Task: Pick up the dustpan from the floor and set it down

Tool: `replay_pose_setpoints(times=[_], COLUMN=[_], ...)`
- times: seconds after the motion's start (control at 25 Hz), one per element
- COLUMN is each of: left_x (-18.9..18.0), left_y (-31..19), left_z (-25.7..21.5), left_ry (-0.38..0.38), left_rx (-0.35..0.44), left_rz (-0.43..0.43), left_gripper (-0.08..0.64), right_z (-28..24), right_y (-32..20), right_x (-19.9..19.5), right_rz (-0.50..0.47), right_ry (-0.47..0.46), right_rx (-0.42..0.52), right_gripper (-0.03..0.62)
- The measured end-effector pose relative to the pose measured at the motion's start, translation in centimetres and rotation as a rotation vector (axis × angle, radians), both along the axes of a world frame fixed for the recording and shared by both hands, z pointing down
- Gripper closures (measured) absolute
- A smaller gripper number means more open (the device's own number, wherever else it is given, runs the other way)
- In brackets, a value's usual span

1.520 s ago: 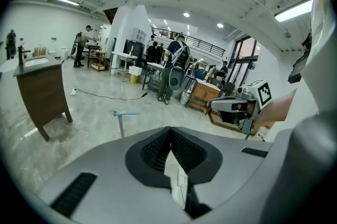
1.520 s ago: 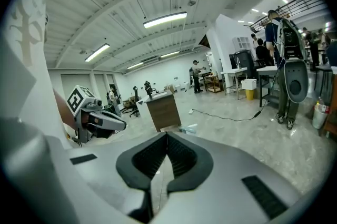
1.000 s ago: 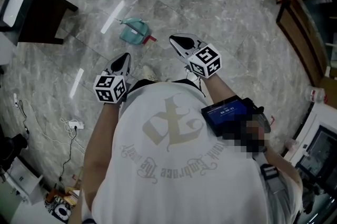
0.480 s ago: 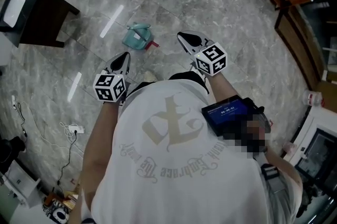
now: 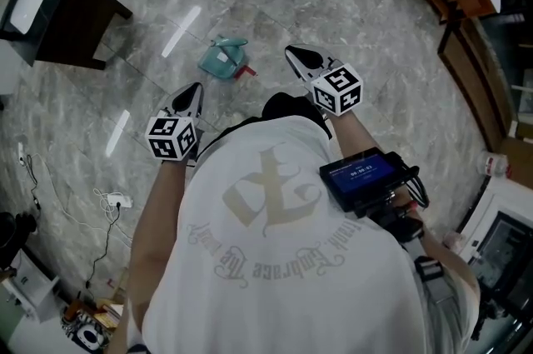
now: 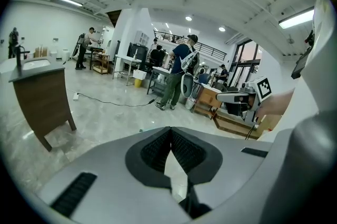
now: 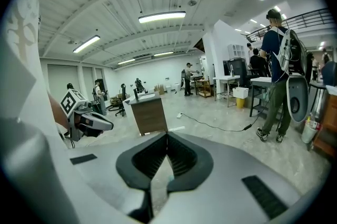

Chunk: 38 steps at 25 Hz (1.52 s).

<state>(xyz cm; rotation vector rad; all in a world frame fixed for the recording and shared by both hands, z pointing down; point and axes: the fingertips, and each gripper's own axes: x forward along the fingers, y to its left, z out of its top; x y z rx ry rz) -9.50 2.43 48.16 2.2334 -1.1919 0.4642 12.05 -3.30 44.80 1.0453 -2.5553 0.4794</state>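
We see a dark wooden table (image 5: pixel 62 19) on the marble floor (image 5: pixel 350 2), our left gripper (image 5: pixel 191 92) with jaws together and empty, the teal dustpan (image 5: pixel 221 61) lying on the floor just ahead, untouched, and our right gripper (image 5: pixel 300 57) likewise closed on nothing.

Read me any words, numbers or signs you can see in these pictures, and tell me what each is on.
Shirt: arc of ornate lettering, upside down, not legible.
Screen on the right forearm: a row of digits, too small to read.
Cubes on left gripper and right gripper: square markers, no words.
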Motion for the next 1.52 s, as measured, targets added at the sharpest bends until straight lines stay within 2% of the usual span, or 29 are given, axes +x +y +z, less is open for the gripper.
replay_pose_setpoints(times=[0.4,0.64,0.8,1.0,1.28,1.52], left_x=[-0.2,-0.9,-0.4,0.4,1.5,3.1], left_y=[-1.1,-2.8,-4.6,-6.2,-8.9,-11.0], left_z=[0.8,1.4,1.9,2.6,4.2,6.2], left_ry=[-0.012,-0.020,-0.038,-0.020,-0.026,-0.070], left_rx=[-0.021,-0.029,-0.017,-0.026,-0.077,-0.122], left_rz=[-0.005,-0.026,0.010,0.033,0.075,0.148], left_gripper=[0.548,0.548,0.548,0.548,0.548,0.546], right_z=[2.0,2.4,2.2,2.9,4.5,5.6], right_y=[-1.0,-3.6,-5.8,-6.8,-8.2,-9.6], right_x=[-1.8,-2.8,-3.3,-3.4,-3.0,-2.1], right_rz=[-0.044,-0.082,-0.097,-0.121,-0.115,-0.101], right_ry=[-0.018,-0.022,-0.031,-0.027,-0.037,-0.047], right_rx=[-0.047,-0.054,-0.049,-0.073,-0.119,-0.151], right_gripper=[0.575,0.575,0.575,0.575,0.575,0.575])
